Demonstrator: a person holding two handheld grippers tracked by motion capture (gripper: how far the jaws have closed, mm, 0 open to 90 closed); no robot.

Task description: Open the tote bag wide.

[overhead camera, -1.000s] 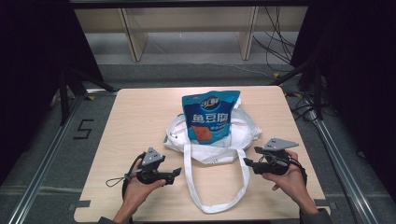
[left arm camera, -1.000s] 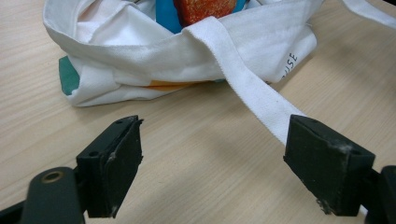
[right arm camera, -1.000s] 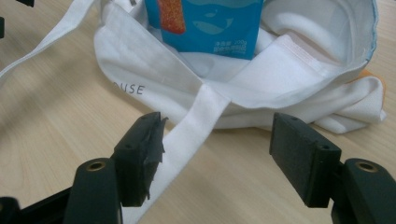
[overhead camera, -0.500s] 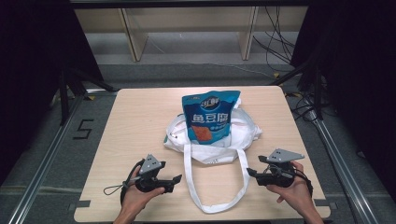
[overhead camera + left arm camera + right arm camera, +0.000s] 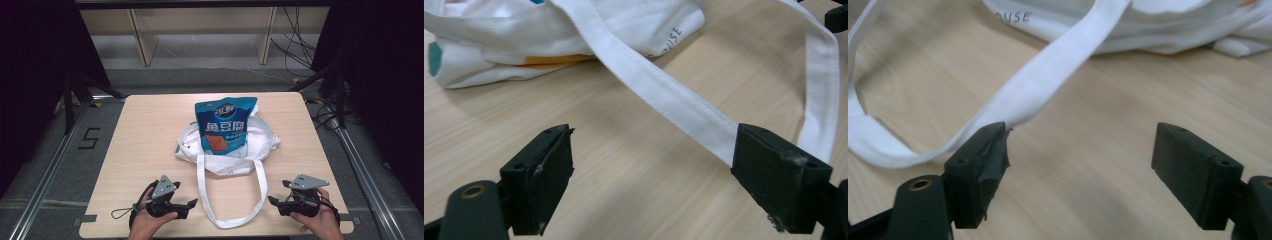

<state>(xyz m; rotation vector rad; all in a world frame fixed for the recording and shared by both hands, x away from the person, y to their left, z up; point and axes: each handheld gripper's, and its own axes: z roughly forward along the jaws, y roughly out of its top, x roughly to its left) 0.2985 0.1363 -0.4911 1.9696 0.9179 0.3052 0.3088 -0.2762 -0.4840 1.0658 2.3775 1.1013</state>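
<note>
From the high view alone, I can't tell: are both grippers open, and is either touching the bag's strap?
Observer: The left gripper is open; the white strap runs past its far jaw, not between the jaws.
Operator: And the right one?
Observer: The right gripper is open too, with bare table between its jaws.
Operator: Any print on the white bag?
Observer: Grey letters show near its bottom edge; I can't read the whole word.
</note>
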